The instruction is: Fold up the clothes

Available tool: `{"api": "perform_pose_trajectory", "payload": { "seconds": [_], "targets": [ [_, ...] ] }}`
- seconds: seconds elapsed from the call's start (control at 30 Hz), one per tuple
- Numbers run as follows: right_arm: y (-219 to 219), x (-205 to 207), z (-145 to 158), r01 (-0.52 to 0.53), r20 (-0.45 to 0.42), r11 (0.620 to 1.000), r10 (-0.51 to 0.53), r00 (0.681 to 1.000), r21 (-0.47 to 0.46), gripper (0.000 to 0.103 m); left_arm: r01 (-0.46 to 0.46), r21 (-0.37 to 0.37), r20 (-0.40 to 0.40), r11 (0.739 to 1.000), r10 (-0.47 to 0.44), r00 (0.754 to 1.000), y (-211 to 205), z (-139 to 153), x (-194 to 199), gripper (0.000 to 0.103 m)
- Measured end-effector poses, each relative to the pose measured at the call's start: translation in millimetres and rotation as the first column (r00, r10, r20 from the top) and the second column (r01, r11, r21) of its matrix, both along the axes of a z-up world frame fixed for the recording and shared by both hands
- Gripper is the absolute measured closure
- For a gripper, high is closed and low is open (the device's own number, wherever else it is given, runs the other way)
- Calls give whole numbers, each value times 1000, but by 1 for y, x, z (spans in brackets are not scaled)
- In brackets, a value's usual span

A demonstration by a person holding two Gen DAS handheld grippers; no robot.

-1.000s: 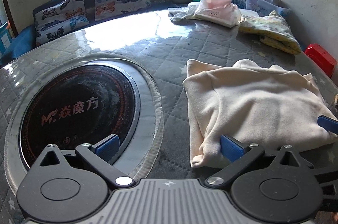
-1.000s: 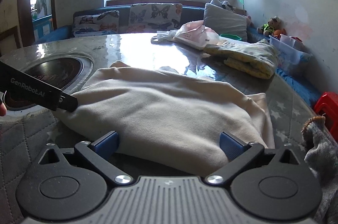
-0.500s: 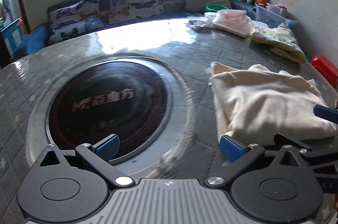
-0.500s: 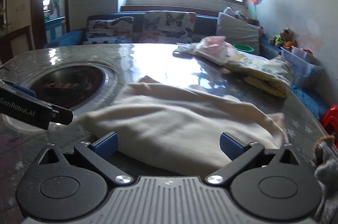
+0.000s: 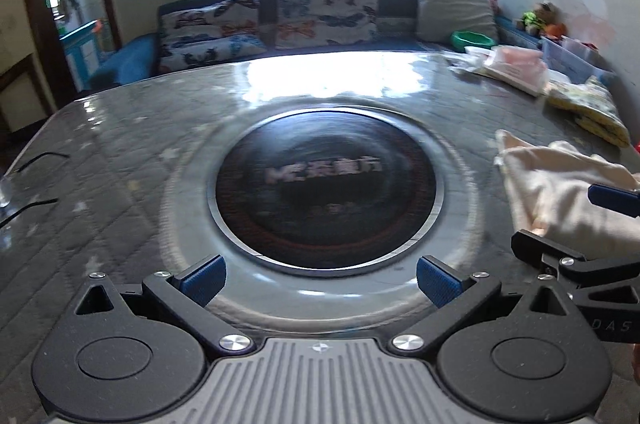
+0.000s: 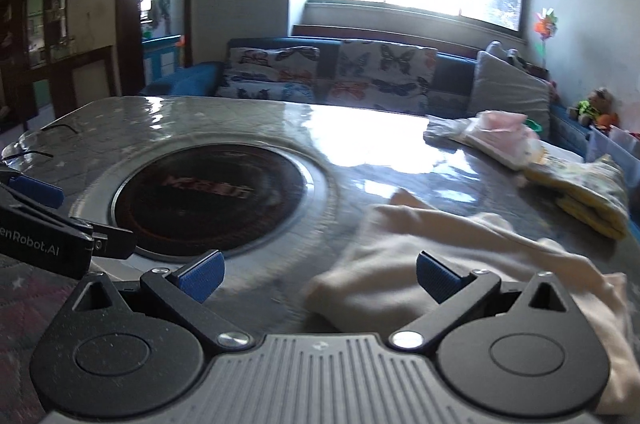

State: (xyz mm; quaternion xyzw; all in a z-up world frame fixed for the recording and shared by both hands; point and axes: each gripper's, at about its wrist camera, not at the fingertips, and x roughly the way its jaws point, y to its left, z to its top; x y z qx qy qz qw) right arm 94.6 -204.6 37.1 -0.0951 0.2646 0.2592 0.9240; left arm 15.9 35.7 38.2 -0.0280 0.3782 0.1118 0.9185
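A folded cream garment (image 5: 560, 192) lies on the quilted table, at the right edge of the left wrist view and at lower right in the right wrist view (image 6: 460, 264). My left gripper (image 5: 320, 276) hangs open above the round black cooktop (image 5: 324, 180), with nothing between its blue pads. My right gripper (image 6: 318, 274) is open too, above the table at the garment's left edge, holding nothing. The left wrist view shows the right gripper's fingers (image 5: 612, 198) over the garment. The left gripper's body (image 6: 44, 236) is at the left of the right wrist view.
A pink and white folded pile (image 6: 500, 140) and a yellow folded cloth (image 6: 580, 192) lie at the table's far right. A sofa with butterfly cushions (image 5: 324, 12) runs behind the table. A storage box and toys (image 5: 560, 40) stand by the right wall.
Both grippers have risen and swung left, away from the cream garment, which now sits off to the right in both views. Both stayed open and empty. The garment lies where it was.
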Motion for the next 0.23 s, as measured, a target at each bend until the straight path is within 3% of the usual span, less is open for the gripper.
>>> {"api": "perform_pose_trajectory", "payload": {
  "seconds": [0.23],
  "targets": [
    [44,6,-4,-67,1,998,67,998,15,0,-61,14,11,998,61,998,36,-2,6,0]
  ]
}}
